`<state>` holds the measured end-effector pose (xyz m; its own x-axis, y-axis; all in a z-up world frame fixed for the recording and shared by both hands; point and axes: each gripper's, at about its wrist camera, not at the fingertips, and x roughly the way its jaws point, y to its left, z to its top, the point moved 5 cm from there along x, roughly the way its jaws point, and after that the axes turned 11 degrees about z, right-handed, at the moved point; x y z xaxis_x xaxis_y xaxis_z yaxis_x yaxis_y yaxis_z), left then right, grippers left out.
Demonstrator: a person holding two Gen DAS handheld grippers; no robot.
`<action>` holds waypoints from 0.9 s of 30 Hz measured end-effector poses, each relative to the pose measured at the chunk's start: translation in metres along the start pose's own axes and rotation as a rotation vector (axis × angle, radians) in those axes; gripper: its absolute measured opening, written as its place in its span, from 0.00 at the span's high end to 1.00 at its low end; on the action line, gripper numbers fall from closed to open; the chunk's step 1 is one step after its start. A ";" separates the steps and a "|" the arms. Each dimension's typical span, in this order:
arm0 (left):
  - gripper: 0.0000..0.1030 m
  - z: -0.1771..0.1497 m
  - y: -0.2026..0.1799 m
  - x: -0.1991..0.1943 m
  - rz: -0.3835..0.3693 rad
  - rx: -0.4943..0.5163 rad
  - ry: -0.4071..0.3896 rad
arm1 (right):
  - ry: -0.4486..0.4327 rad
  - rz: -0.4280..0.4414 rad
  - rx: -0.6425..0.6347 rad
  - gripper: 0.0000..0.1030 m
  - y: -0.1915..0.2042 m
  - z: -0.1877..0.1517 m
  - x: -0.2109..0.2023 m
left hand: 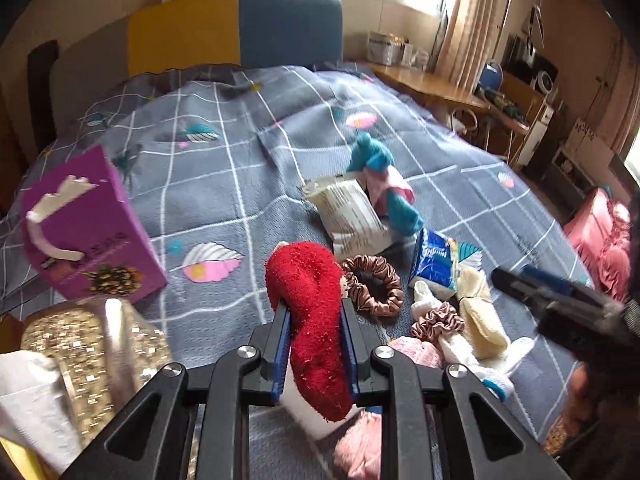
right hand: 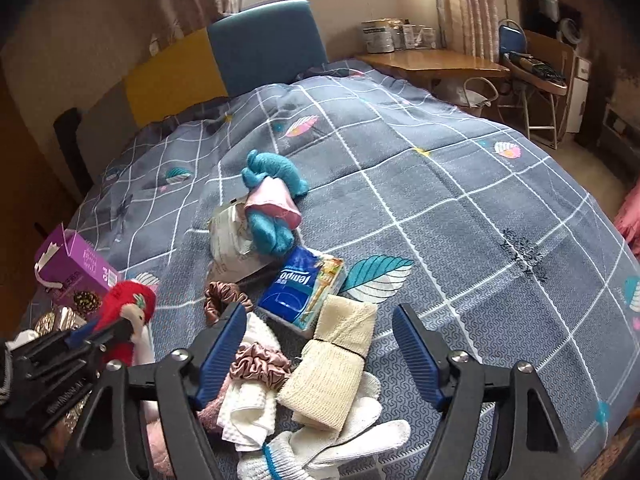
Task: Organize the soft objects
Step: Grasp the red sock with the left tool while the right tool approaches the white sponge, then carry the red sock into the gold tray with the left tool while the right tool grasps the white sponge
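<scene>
On the grey checked bedspread (right hand: 460, 208), the left gripper (left hand: 314, 320) pinches the red plush doll (left hand: 310, 312); lift it straight up, clear of the scrunchies. The right gripper (right hand: 320, 344), fingers spread and empty, should centre over the cream bandage roll (right hand: 332, 364) before squeezing

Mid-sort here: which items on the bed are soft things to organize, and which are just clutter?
Job items: red plush doll in the left hand-held gripper, brown scrunchie, cream bandage roll, white glove.

Lying about: purple box, tissue pack, printed pouch.
</scene>
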<state>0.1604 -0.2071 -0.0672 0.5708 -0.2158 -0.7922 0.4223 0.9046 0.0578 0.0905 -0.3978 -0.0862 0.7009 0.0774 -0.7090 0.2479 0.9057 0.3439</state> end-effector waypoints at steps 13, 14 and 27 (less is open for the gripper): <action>0.79 0.035 0.082 -0.084 0.049 -0.070 -0.175 | 0.348 0.217 -0.374 0.29 0.129 -0.045 0.080; 0.79 0.037 0.095 -0.088 0.063 -0.091 -0.184 | 0.367 0.195 -0.401 0.27 0.134 -0.049 0.089; 0.78 -0.062 0.342 -0.078 0.448 -0.513 -0.068 | 0.413 0.132 -0.428 0.41 0.132 -0.067 0.133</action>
<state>0.2164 0.1418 -0.0236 0.6629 0.2127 -0.7178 -0.2428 0.9680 0.0626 0.1713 -0.2399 -0.1767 0.3690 0.2783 -0.8868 -0.1743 0.9579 0.2281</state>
